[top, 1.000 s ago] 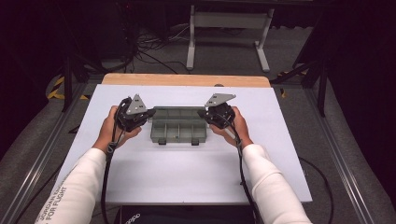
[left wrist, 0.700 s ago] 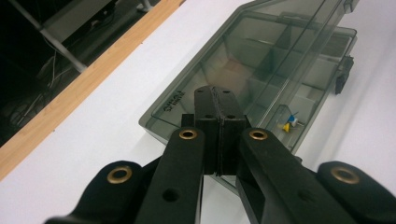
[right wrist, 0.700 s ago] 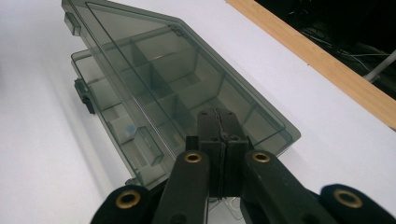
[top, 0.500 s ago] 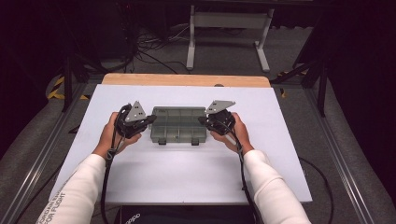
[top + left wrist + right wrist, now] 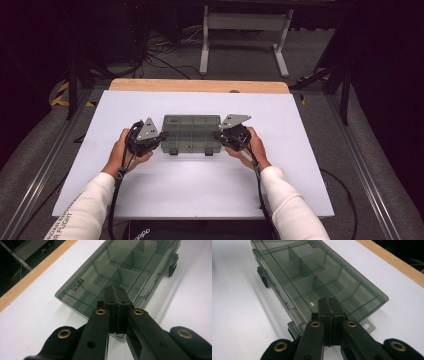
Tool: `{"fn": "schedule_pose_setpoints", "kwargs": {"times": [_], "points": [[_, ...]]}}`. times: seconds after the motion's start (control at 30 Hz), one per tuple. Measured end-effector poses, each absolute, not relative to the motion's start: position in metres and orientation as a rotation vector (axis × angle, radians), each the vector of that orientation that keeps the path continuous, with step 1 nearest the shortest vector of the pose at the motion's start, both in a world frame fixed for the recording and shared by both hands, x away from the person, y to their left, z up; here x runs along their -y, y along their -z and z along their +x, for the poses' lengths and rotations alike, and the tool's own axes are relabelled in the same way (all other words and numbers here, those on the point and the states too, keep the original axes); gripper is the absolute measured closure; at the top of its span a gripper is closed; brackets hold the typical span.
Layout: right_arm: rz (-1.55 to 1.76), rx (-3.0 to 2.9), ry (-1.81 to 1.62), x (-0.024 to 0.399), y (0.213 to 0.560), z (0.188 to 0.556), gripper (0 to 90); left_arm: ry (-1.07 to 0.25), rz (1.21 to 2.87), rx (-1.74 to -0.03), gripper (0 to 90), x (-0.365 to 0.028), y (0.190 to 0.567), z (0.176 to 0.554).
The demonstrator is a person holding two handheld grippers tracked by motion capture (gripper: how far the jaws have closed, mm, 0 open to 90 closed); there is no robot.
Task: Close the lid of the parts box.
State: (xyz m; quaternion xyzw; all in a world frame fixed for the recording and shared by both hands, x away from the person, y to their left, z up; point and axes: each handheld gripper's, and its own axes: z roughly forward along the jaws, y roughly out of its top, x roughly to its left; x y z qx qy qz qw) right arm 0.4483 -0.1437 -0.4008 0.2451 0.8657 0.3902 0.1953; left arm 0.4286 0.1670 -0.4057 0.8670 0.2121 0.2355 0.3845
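White "FOR FLIGHT" lettering on sleeve [image 5: 65,226], embossed box lid [image 5: 78,285] mark unreadable

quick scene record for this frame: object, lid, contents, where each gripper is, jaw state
object: smoky clear compartment box on white table
lid: closed, latches on the person's side
contents: compartments look empty
left gripper: at the box's left end, jaws shut, nothing between them
right gripper: at the box's right end, jaws shut, nothing between them
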Motion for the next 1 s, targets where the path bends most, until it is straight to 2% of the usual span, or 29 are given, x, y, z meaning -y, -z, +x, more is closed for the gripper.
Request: {"fn": "schedule_pose_setpoints", "kwargs": {"times": [1.0], "points": [[0.725, -2.396, -1.175, 0.143, 0.418, 0.44, 90.0, -0.577, 2.172, -0.567, 88.5, -0.171, 0.426, 0.424]]}}
